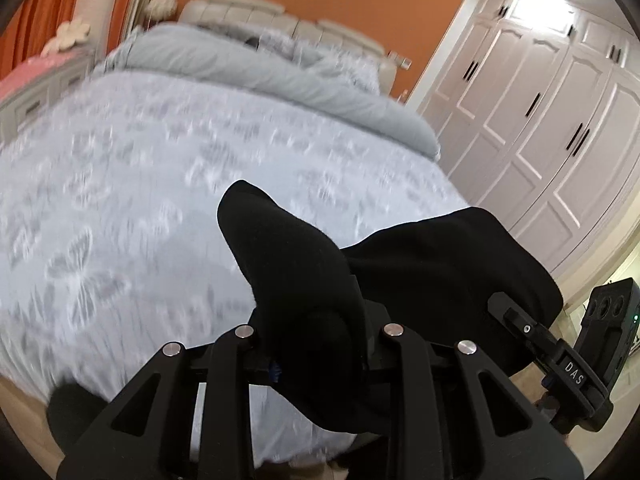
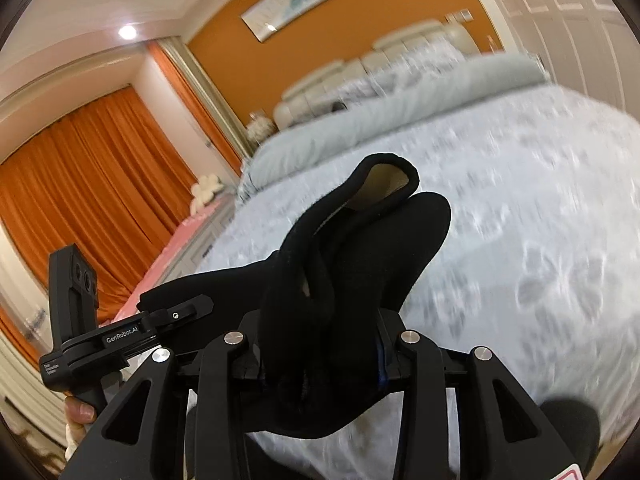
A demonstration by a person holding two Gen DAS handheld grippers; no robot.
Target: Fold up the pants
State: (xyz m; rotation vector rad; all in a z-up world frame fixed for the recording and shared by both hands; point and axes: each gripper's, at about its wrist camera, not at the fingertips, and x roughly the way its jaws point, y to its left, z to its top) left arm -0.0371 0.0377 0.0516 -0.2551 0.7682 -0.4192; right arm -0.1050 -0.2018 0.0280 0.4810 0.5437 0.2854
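On my left wrist view the left gripper [image 1: 316, 344] is clamped on a bunched fold of the black soft fabric pants [image 1: 432, 256]; the cloth stands up in a rounded peak between the jaws and drapes off to the right, raised above the pale blue-grey bedspread with a white butterfly pattern [image 1: 120, 208]; at the right edge of that view I see the other handheld unit, partly behind the cloth. On my right wrist view the right gripper [image 2: 320, 344] is likewise closed on a thick twist of the same pants [image 2: 384, 240]; a hem loop curls open at the top, showing a lighter lining, and the fabric stretches left toward the other gripper [image 2: 176, 314]; a thumb shows at the lower left, under that unit. Both views are motion-blurred over the bed; a rolled grey duvet [image 1: 248, 68] lies across the far part of the bed before the cream padded headboard [image 1: 280, 16]; white panelled wardrobe doors [image 1: 540, 120] stand to the right, and orange curtains [image 2: 80, 168] hang to the left.
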